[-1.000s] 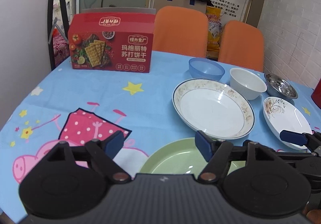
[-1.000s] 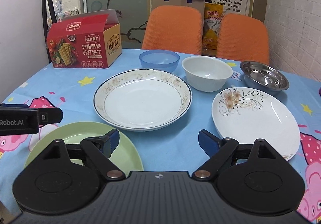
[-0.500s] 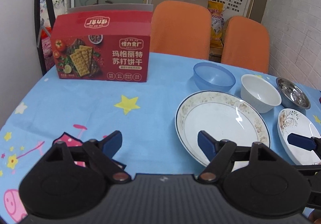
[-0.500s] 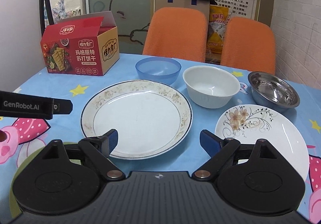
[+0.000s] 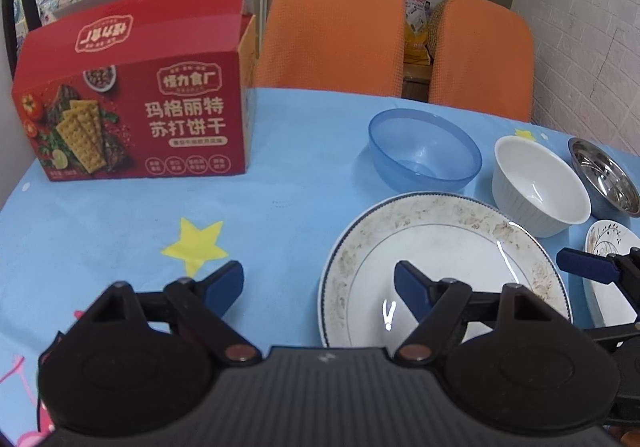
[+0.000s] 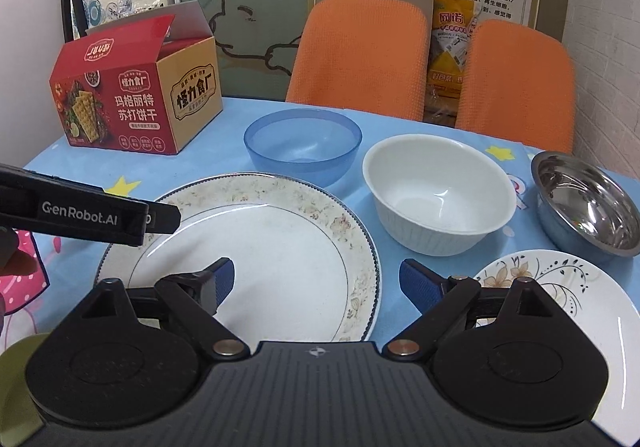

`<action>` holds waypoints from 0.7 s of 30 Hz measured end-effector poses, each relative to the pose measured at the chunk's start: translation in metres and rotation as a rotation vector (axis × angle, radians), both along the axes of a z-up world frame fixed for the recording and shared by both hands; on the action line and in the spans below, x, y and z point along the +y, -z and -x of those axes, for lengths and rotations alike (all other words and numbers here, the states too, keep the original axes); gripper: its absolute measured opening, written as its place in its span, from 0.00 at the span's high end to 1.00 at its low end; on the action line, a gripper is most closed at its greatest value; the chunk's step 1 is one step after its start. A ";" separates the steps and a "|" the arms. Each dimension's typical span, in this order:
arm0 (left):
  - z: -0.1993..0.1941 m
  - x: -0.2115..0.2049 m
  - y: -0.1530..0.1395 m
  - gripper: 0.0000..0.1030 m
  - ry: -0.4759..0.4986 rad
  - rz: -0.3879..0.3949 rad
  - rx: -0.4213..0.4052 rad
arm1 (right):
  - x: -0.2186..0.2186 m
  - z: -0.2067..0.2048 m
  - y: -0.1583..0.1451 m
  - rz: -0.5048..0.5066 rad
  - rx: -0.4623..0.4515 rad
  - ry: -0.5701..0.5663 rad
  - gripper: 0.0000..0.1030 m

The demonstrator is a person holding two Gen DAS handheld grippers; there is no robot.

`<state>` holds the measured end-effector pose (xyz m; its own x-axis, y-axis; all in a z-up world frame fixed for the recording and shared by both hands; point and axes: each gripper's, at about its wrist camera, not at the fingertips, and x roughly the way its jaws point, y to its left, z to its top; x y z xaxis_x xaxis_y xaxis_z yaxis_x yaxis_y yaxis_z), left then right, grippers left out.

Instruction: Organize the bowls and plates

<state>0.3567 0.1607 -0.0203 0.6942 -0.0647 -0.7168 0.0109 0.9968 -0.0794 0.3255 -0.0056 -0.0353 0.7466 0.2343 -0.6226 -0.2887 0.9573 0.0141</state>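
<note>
Here, left tongs (image 5: 319,287) and right tongs (image 6: 316,283) agape, empty, above large plate (image 6: 280,247).

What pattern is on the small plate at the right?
White small plate with a tan flower and black scrolling vines; clearest in the right wrist view.

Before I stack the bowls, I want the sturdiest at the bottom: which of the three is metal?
The steel bowl, rightmost in the row, shiny and reflective. The white bowl in the middle looks ceramic; the blue bowl is translucent plastic.
</note>
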 end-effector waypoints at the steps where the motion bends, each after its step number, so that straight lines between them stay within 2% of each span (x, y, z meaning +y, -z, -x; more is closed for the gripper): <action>1: -0.002 -0.001 0.002 0.25 0.006 -0.003 0.004 | 0.000 -0.002 0.002 0.006 0.006 0.004 0.00; 6: -0.007 -0.005 0.011 0.25 0.016 -0.005 0.025 | 0.001 -0.007 0.015 -0.012 0.058 -0.002 0.00; 15: -0.009 -0.005 0.018 0.25 0.025 -0.026 0.041 | 0.015 -0.004 0.019 -0.050 0.075 -0.025 0.00; 21: -0.008 -0.003 0.019 0.25 0.019 -0.045 0.041 | 0.024 -0.008 0.017 -0.084 0.080 -0.083 0.00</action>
<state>0.3650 0.1577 -0.0390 0.6632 -0.0446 -0.7471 0.0271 0.9990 -0.0355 0.3333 0.0187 -0.0526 0.6710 0.3470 -0.6552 -0.3619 0.9246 0.1191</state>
